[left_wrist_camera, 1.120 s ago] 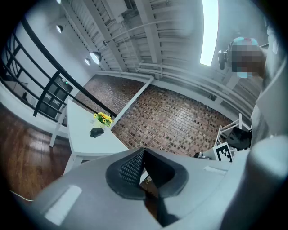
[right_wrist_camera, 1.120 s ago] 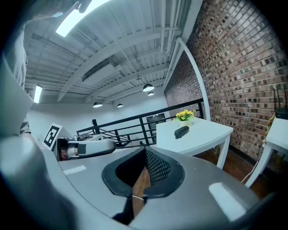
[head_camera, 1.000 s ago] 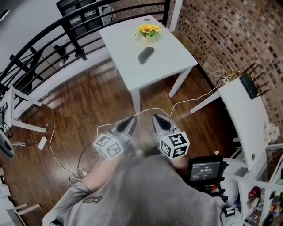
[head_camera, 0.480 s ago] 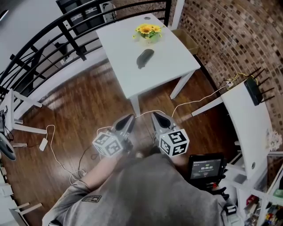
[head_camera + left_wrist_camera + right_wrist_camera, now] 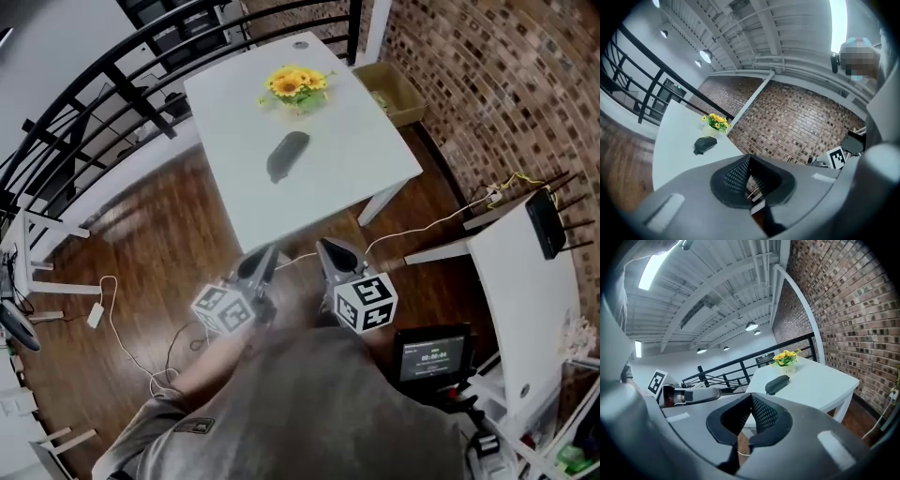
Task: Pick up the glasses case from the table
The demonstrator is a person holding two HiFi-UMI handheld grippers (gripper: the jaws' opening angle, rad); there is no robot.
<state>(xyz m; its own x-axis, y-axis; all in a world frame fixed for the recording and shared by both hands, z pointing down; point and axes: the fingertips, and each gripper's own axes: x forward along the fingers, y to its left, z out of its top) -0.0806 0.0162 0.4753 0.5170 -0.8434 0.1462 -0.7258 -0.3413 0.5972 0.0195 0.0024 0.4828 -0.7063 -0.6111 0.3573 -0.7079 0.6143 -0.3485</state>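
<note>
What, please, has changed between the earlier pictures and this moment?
The person has stepped toward the table, bringing the left gripper and right gripper up to its near edge. Nothing was grasped: both grippers' jaws stay together, empty. The glasses case still lies beside the flowers.

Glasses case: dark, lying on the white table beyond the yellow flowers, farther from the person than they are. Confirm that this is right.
One part is wrong. The glasses case is dark and does lie on the white table, but it sits on the near side of the yellow flowers, closer to the person than they are. The head view shows this.
</note>
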